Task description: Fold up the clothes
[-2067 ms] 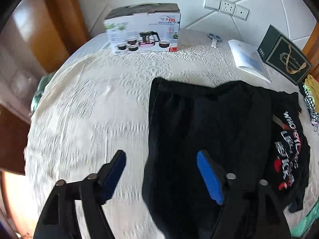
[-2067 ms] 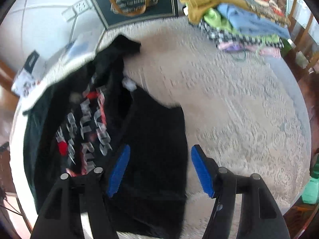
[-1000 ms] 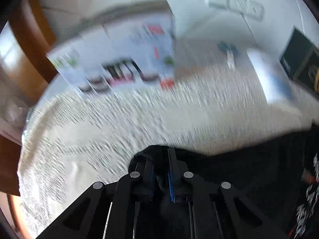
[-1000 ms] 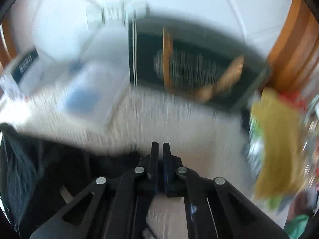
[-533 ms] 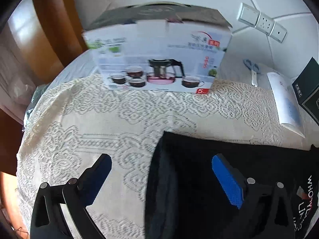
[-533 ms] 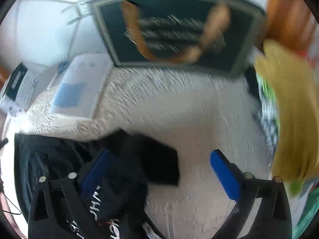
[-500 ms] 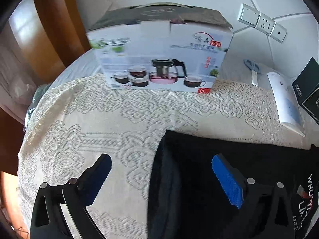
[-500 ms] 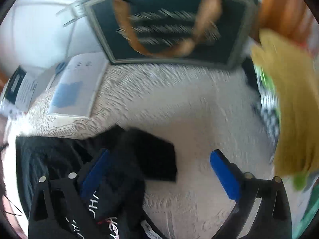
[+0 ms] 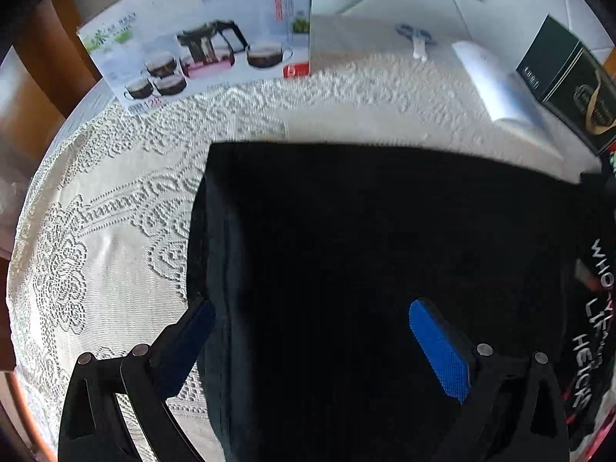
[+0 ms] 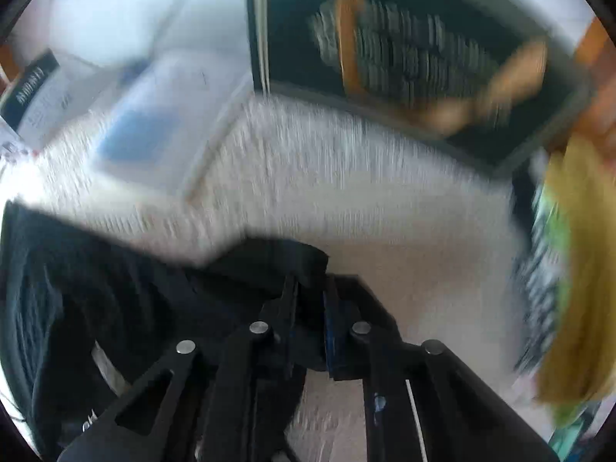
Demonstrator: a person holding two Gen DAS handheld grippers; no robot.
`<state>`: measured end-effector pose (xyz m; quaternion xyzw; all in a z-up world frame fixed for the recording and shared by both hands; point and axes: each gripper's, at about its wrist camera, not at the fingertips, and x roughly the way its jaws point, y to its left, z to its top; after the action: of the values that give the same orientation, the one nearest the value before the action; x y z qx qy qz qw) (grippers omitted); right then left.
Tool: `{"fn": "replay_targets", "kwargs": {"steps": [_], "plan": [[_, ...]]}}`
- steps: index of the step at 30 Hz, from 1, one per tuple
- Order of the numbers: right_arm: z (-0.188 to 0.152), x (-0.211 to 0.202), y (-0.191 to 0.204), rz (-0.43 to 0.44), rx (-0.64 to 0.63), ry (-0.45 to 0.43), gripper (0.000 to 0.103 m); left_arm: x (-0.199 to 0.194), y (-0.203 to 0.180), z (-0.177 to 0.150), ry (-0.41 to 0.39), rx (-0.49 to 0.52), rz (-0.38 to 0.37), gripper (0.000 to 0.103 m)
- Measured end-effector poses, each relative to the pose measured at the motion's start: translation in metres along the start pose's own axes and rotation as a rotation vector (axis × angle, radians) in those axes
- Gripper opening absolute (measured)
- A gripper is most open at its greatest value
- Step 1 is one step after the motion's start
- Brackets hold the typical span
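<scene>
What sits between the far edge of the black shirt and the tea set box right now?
Only bare lace tablecloth lies between the black shirt and the tea set box, as the left wrist view shows.

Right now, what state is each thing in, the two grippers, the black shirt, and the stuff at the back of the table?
Left gripper: open, over the shirt's left edge.
Right gripper: shut on a flap of the shirt.
Black printed T-shirt: lying flat, partly folded, on the white lace tablecloth.
Glass teapot set box: closed, upright.
Dark green gift box: closed.
Pile of coloured clothes: stacked; too blurred for more.
</scene>
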<state>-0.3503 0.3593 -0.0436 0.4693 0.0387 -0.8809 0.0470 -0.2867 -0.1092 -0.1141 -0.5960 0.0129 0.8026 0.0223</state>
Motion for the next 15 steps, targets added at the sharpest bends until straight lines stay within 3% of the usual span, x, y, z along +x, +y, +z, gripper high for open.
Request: {"fn": "replay_targets", "kwargs": {"steps": [3,5,6,7,10,15], "plan": [[0.026,-0.016,0.013,-0.066,-0.064,-0.137,0.012,0.007,0.006,0.0,0.009,-0.032,0.021,0.101],[0.041,-0.013,0.011,-0.139,-0.067,-0.121,0.033,0.007,0.011,0.0,0.01,-0.055,0.034,0.101],[0.041,-0.014,0.009,-0.147,-0.059,-0.105,0.055,0.004,0.014,-0.001,0.004,-0.065,0.033,0.101],[0.041,-0.015,0.007,-0.154,-0.05,-0.089,0.067,-0.002,0.017,-0.003,-0.004,-0.072,0.029,0.101],[0.02,-0.033,-0.009,-0.108,0.019,-0.047,0.067,-0.026,0.027,-0.018,-0.034,-0.079,0.033,0.101],[-0.081,-0.067,-0.045,-0.049,0.144,0.117,0.067,-0.068,0.055,-0.072,-0.047,-0.124,0.017,0.101]]}}
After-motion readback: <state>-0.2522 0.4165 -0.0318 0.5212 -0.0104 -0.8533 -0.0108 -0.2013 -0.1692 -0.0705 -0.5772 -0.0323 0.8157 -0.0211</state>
